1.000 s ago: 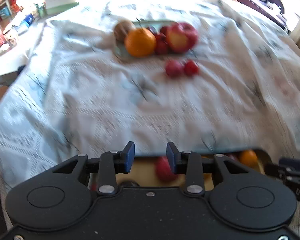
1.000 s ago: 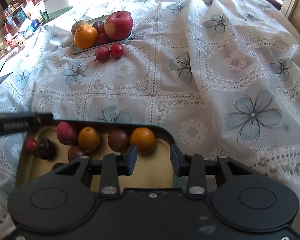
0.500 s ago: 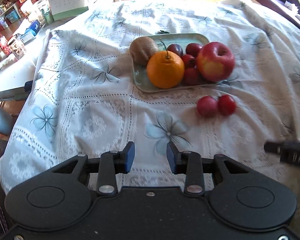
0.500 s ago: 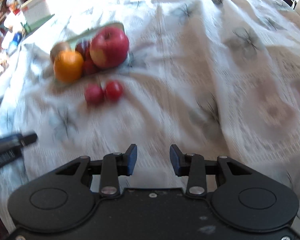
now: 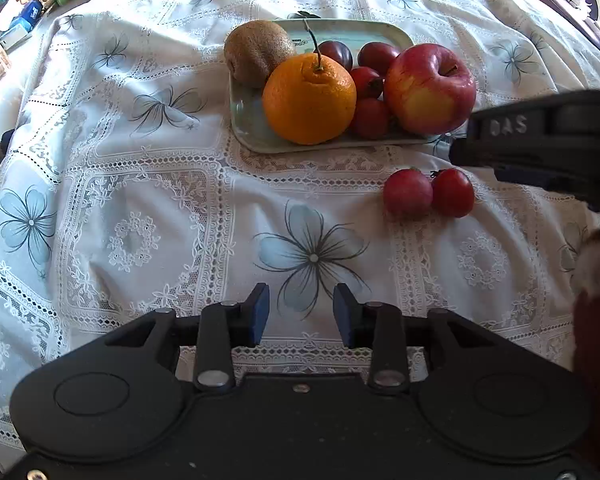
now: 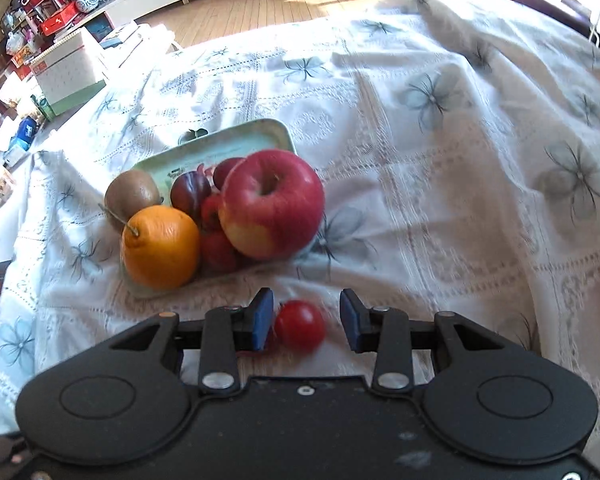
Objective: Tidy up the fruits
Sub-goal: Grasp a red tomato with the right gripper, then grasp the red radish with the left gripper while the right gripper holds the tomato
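A pale green tray (image 5: 256, 128) (image 6: 260, 136) on the flowered tablecloth holds a kiwi (image 5: 256, 52), an orange (image 5: 308, 100), a red apple (image 5: 428, 88) and several small dark red plums (image 5: 370, 118). Two small red fruits (image 5: 408, 194) (image 5: 452, 192) lie on the cloth in front of the tray. My right gripper (image 6: 306, 320) is open with one small red fruit (image 6: 300, 326) between its fingers; its body shows at the right of the left wrist view (image 5: 540, 140). My left gripper (image 5: 300, 312) is open and empty over the cloth, short of the tray.
A white box (image 6: 68, 72) and small clutter (image 5: 24, 20) stand at the table's far left edge. Shelves with many items (image 6: 60, 8) and a wooden floor (image 6: 260, 4) lie beyond the table.
Both grippers moved forward from the near wooden tray toward the green tray. The right gripper now straddles one of the loose red fruits.
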`<state>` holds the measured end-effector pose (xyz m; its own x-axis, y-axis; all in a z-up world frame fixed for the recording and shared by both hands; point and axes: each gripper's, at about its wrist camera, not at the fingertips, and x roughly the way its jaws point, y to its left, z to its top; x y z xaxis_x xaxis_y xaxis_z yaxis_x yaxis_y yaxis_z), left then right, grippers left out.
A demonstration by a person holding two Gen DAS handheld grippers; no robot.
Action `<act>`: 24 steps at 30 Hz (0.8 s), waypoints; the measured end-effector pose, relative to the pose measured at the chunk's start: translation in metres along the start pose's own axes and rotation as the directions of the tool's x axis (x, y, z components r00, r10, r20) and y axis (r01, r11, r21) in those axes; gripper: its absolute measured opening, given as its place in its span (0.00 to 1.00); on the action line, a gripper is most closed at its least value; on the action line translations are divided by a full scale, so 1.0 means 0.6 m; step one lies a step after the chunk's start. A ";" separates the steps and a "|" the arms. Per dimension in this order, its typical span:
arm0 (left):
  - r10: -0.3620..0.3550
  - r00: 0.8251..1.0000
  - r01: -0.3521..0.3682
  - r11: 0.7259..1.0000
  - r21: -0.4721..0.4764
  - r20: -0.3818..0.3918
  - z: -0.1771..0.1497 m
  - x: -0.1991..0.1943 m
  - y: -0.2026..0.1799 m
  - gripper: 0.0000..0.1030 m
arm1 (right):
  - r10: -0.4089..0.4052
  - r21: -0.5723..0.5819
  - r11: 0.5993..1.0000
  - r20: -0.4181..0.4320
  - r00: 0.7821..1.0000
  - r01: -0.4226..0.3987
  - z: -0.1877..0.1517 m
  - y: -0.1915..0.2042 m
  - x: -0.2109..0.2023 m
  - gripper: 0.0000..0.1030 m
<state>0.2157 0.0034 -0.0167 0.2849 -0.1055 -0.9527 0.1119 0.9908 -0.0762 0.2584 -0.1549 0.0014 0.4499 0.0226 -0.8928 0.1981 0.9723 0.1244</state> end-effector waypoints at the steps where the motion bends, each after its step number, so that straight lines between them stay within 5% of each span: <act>1: -0.001 1.000 0.001 1.000 0.001 0.001 -0.001 0.000 0.002 0.43 | 0.001 0.005 1.000 -0.002 1.000 -0.001 0.001 0.002 0.006 0.38; 11: 0.013 1.000 -0.013 1.000 -0.001 0.027 -0.003 -0.004 0.022 0.43 | -0.044 0.004 0.999 -0.026 0.999 0.044 -0.021 0.006 0.058 0.39; 15: 0.027 0.998 -0.027 1.000 0.002 0.053 0.000 -0.011 0.022 0.43 | -0.026 -0.013 1.000 -0.035 0.999 0.025 -0.035 -0.006 0.051 0.41; 20: 0.017 0.996 -0.020 0.999 0.035 0.088 0.004 -0.021 0.003 0.43 | 0.067 0.017 0.998 -0.079 0.995 -0.066 -0.042 -0.034 0.020 0.31; 24: -0.023 0.992 0.016 0.998 0.056 0.127 0.014 -0.030 -0.024 0.43 | 0.042 -0.017 0.999 -0.094 0.995 -0.044 -0.063 -0.052 -0.009 0.31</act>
<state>0.2169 -0.0098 0.0041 0.4005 -0.1385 -0.9058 0.1700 0.9826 -0.0751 0.2168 -0.1764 -0.0139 0.3742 0.0850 -0.9234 0.1637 0.9741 0.1560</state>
